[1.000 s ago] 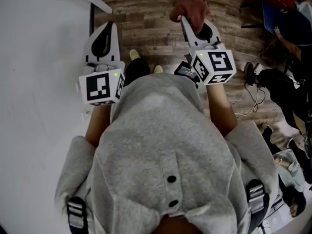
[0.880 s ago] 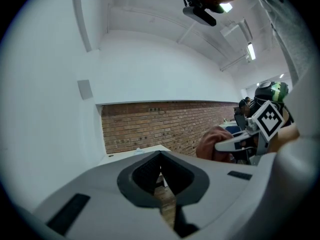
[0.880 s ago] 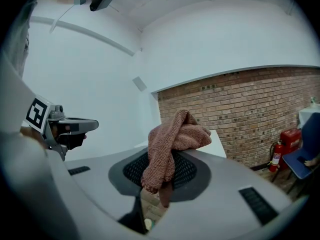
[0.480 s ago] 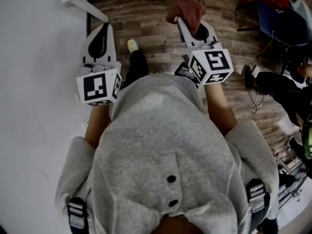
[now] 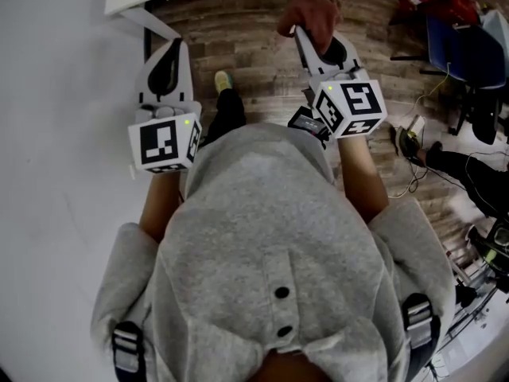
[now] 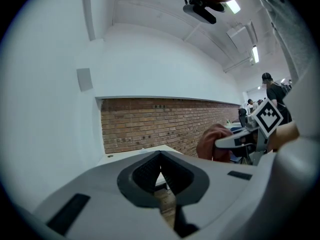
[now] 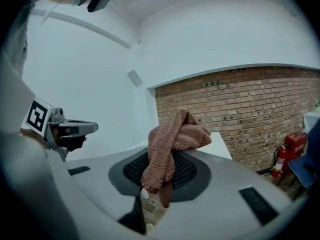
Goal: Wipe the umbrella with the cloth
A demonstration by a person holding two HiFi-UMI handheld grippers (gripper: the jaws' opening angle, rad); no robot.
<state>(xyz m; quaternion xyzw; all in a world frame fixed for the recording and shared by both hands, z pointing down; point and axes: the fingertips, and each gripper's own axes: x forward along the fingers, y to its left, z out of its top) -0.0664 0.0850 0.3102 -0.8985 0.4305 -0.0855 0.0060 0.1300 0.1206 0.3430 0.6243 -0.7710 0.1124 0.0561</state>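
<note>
Head view: brown cloth (image 5: 310, 14) is clamped in the right gripper (image 5: 301, 34) at 1 o'clock. The left gripper (image 5: 175, 50), at 11 o'clock, is closed on nothing.

Cloth (image 7: 175, 136): reddish-brown, coarse looped knit, matt; left gripper (image 6: 160, 170) and right gripper (image 7: 159, 178): smooth matt pale plastic; pads (image 6: 144, 173) black, finely ribbed; floor (image 5: 246, 38): worn wood planks; wall (image 7: 240, 109): rough brick; hoodie (image 5: 270, 237): soft grey fleece.
</note>
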